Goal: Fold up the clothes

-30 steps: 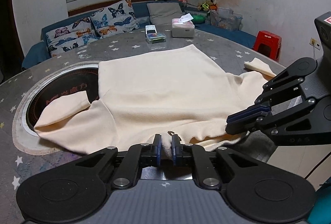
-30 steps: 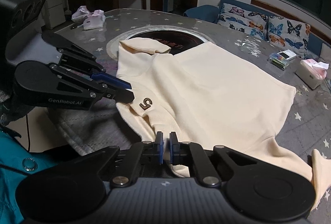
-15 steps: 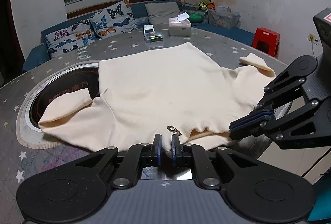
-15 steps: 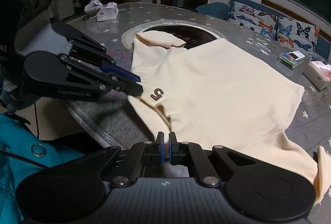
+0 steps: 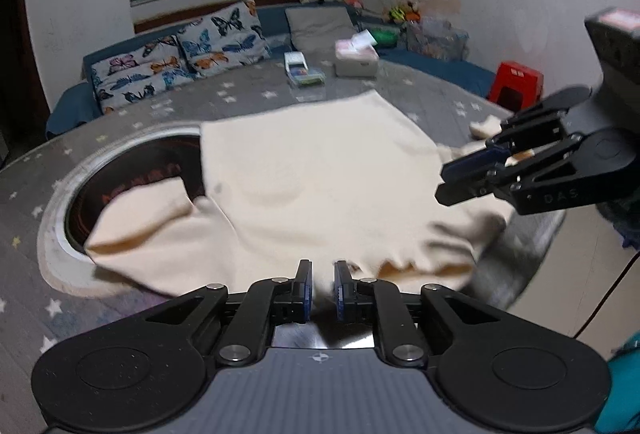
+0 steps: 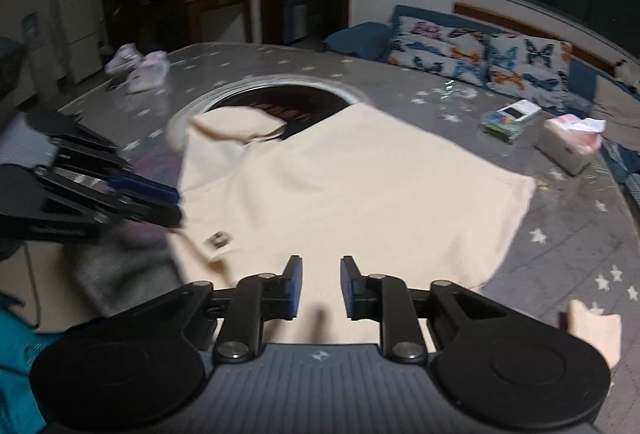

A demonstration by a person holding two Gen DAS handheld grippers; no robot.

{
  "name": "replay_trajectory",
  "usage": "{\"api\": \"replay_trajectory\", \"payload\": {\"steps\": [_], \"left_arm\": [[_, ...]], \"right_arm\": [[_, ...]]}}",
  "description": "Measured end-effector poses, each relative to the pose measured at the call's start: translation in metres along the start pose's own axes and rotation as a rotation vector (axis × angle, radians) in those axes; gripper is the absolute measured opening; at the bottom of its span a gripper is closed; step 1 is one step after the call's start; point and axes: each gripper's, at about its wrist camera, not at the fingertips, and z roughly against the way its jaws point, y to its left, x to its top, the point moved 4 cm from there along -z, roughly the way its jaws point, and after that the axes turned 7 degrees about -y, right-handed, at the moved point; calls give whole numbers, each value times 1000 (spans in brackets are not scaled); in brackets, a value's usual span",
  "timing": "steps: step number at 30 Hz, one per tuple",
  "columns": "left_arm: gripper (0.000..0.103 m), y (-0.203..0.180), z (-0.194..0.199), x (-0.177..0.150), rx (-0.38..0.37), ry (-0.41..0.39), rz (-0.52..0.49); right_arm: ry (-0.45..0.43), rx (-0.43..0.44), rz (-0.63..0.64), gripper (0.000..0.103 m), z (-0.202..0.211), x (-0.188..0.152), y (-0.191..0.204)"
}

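A cream long-sleeved top (image 5: 320, 185) lies spread on the round grey star-patterned table (image 5: 240, 97). One sleeve (image 5: 144, 222) drapes over the table's dark round inset (image 5: 132, 185). My left gripper (image 5: 322, 272) sits at the near hem with cloth pinched between its blue pads, and its jaws are opening. In the right wrist view the left gripper (image 6: 176, 207) is at the garment's edge beside a small dark label (image 6: 218, 241). My right gripper (image 6: 320, 274) hovers over the top (image 6: 360, 201), its jaws opening and nothing gripped. From the left wrist view the right gripper (image 5: 444, 181) hangs clear above the cloth.
A tissue box (image 5: 356, 59) and a small box of coloured items (image 5: 304, 73) stand at the table's far side. Pink bags (image 6: 140, 71) lie at another edge. Butterfly cushions (image 5: 180, 61) line a blue sofa behind. A red stool (image 5: 516, 81) stands by the wall. The table edge is close under both grippers.
The right gripper's jaws have parted, letting go of the hem, and it has lifted off the cloth. The near edge has sagged. The left gripper's gap has widened slightly.
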Motion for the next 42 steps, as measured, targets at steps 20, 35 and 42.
{"api": "replay_trajectory", "payload": {"steps": [20, 35, 42], "left_arm": [[14, 63, -112, 35, 85, 66, 164], [14, 86, -154, 70, 88, 55, 193], [14, 96, -200, 90, 105, 69, 191]], "right_arm": [[18, -200, -226, 31, -83, 20, -124], [40, -281, -286, 31, -122, 30, -175], [53, -301, -269, 32, -142, 39, -188]]}}
